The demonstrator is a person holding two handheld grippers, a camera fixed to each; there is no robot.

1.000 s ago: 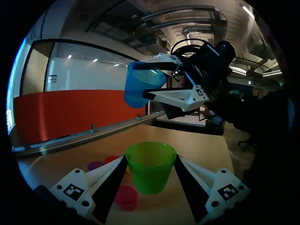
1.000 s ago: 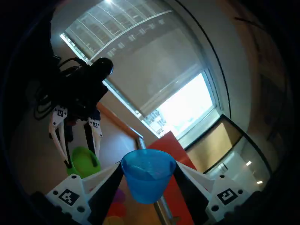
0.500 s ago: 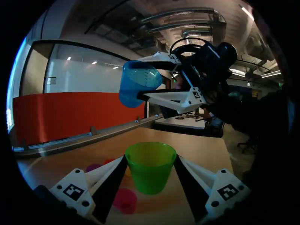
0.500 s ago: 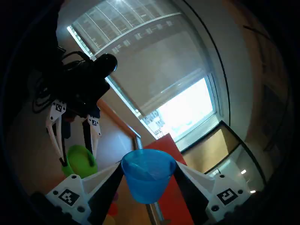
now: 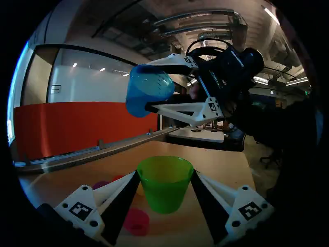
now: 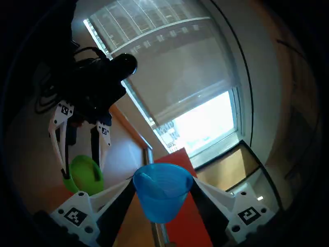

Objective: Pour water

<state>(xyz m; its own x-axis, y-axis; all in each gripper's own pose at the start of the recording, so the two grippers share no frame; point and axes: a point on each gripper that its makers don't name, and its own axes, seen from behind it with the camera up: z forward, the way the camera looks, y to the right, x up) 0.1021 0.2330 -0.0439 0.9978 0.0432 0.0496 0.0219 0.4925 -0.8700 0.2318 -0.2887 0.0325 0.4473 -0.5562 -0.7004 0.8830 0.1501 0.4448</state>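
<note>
My left gripper (image 5: 165,187) is shut on a green cup (image 5: 165,182), held upright just above the wooden table (image 5: 222,160). Above and slightly left of it hangs a blue cup (image 5: 147,89), tipped over on its side, clamped by my right gripper (image 5: 149,90). In the right gripper view the same blue cup (image 6: 163,191) sits between the white fingers (image 6: 105,201) of the right gripper (image 6: 163,192), with some water inside. Farther off at the left, the left gripper (image 6: 80,175) holds the green cup (image 6: 83,180).
Pink, purple and orange cups (image 5: 135,220) lie on the table under my left fingers. A red wall panel (image 5: 82,123) and a metal rail (image 5: 90,148) run along the table's far edge. A bright window (image 6: 201,123) is behind the blue cup.
The right gripper has lifted the blue cup a little higher and to the left and tipped it further. The green cup has stayed still in the left gripper.
</note>
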